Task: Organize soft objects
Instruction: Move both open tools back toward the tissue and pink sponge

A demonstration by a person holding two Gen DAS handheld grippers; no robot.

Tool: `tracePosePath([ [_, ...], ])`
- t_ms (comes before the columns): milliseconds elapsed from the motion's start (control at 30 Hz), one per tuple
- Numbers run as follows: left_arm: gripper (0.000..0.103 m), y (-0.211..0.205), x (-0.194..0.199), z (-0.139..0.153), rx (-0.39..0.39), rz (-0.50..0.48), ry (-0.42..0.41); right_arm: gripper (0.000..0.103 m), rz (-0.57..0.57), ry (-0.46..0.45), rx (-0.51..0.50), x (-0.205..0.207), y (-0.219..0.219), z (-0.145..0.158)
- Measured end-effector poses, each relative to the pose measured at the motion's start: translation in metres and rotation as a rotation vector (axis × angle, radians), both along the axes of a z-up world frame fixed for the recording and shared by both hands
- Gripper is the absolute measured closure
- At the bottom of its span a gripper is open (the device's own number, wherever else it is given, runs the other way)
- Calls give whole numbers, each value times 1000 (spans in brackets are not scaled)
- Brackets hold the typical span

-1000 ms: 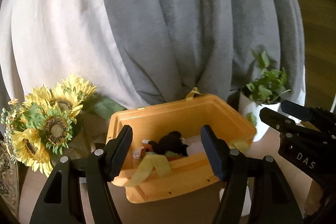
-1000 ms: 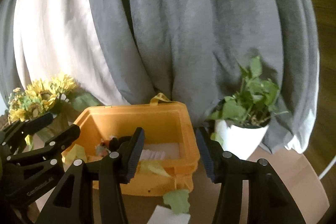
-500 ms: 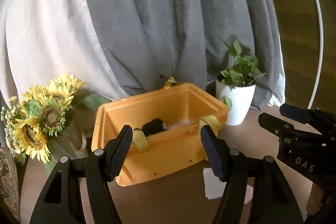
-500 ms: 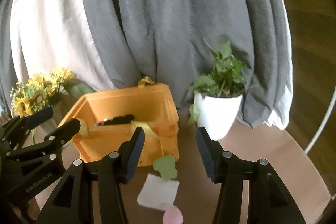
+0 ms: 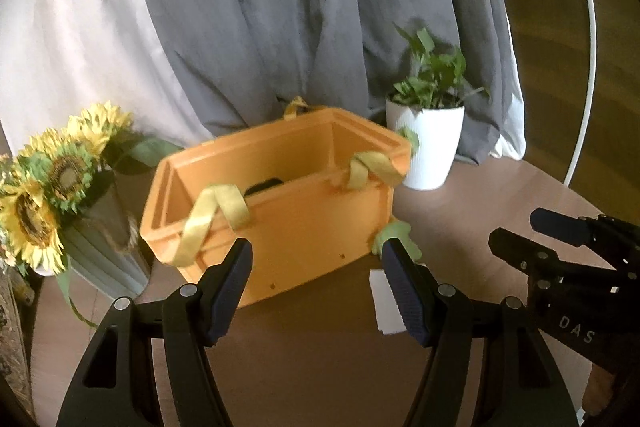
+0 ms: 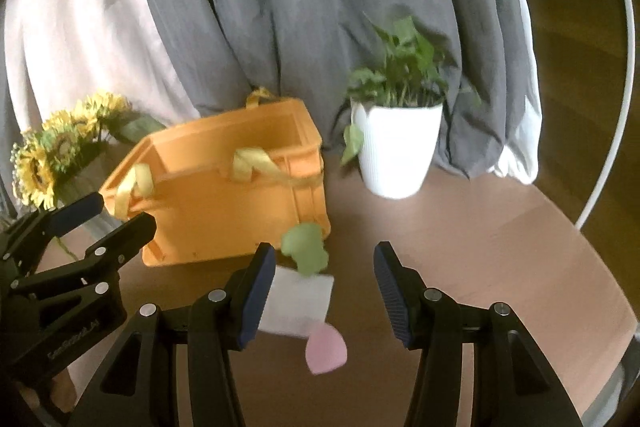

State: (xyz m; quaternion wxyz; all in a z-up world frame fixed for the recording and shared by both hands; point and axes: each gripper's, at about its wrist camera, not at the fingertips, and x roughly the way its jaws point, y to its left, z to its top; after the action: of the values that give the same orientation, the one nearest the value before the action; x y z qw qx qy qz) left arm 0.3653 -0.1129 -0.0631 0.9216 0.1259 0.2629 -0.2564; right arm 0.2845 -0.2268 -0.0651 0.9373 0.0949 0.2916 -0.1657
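Note:
An orange bin (image 5: 288,211) with yellow strap handles stands on the brown table; it also shows in the right wrist view (image 6: 224,195). A dark object (image 5: 262,185) lies inside it. In front of the bin lie a green soft piece (image 6: 304,249), a white square pad (image 6: 298,299) and a pink piece (image 6: 325,349). My left gripper (image 5: 318,291) is open and empty, in front of the bin. My right gripper (image 6: 324,291) is open and empty, just behind the white pad.
A sunflower bouquet in a grey vase (image 5: 52,179) stands left of the bin. A white pot with a green plant (image 6: 396,143) stands to its right. Grey and white curtains (image 5: 280,7) hang behind. The round table's edge (image 6: 600,291) curves at right.
Both grippers have pulled back and lowered away from the bin. The bin now looks smaller and farther, and the pieces on the table have come into view.

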Motion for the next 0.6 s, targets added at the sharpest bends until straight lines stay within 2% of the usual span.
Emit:
tracePosePath([
  [400, 36, -7, 9, -40, 60, -51, 69, 50, -14, 106, 64, 2, 5, -47],
  [600, 37, -14, 17, -55, 65, -78, 100, 50, -32, 152, 102, 6, 6, -67],
])
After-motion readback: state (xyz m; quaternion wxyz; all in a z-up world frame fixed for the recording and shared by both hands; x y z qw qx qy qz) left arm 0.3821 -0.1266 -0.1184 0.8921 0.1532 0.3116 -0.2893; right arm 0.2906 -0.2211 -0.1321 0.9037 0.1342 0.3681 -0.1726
